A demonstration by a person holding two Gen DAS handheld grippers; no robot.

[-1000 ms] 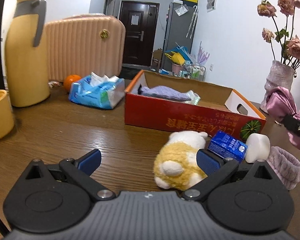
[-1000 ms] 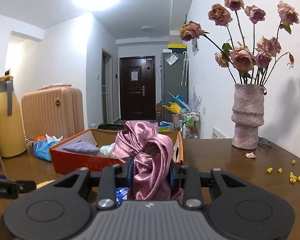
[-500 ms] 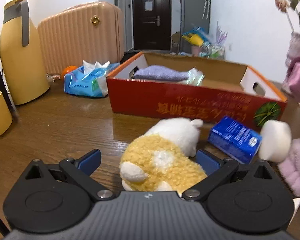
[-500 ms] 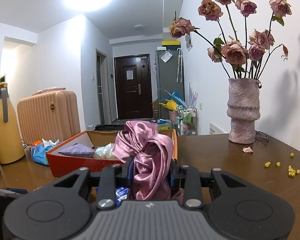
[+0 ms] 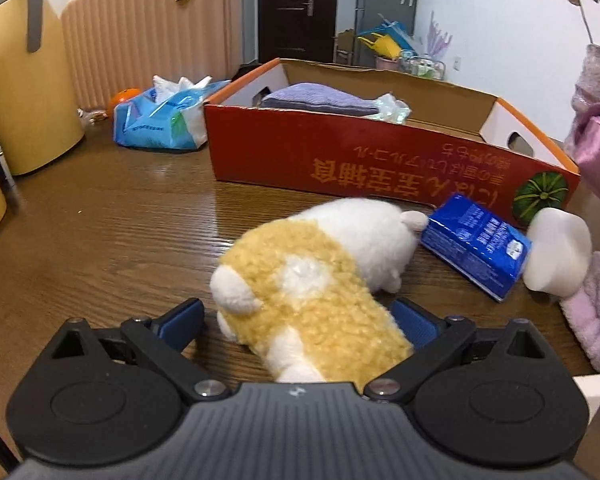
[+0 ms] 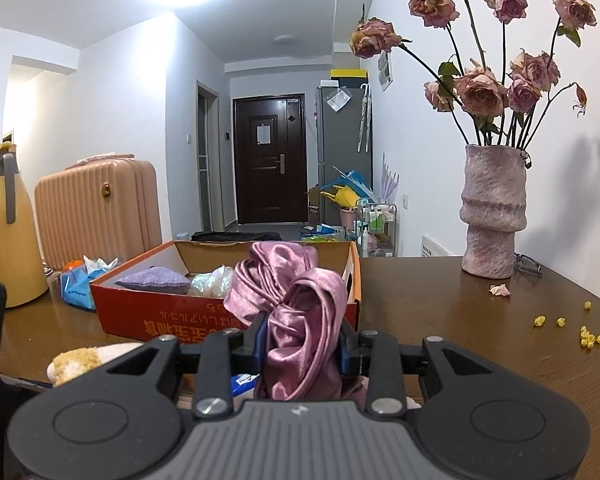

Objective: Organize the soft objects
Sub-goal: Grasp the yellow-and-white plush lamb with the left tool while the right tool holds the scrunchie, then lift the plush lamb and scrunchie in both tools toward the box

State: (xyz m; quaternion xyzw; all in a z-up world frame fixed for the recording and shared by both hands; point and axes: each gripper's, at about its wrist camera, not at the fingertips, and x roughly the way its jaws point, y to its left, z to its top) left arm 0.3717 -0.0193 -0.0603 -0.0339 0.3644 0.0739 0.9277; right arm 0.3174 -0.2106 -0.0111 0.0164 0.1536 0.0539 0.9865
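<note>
A yellow and white plush toy [image 5: 320, 280] lies on the wooden table in front of the red cardboard box [image 5: 380, 160]. My left gripper [image 5: 298, 320] straddles the toy's rear, its jaws closing around it; the right pad touches the fur and a small gap shows at the left pad. My right gripper [image 6: 302, 344] is shut on a bunched pink satin cloth [image 6: 300, 312], held above the table near the box [image 6: 160, 316]. A folded purple cloth [image 5: 316, 98] and a clear plastic bag [image 5: 392, 106] lie inside the box.
A blue carton [image 5: 476, 240], a white soft lump [image 5: 560, 248] and a fuzzy pink item [image 5: 596, 308] lie right of the toy. A yellow flask [image 5: 24, 72], tissue pack [image 5: 168, 116] and suitcase [image 5: 152, 32] stand at the back left. A flower vase [image 6: 494, 208] stands far right.
My left gripper came forward and down over the plush toy, which now sits between its fingers, and the jaws have narrowed. The right gripper still holds the satin cloth in place.
</note>
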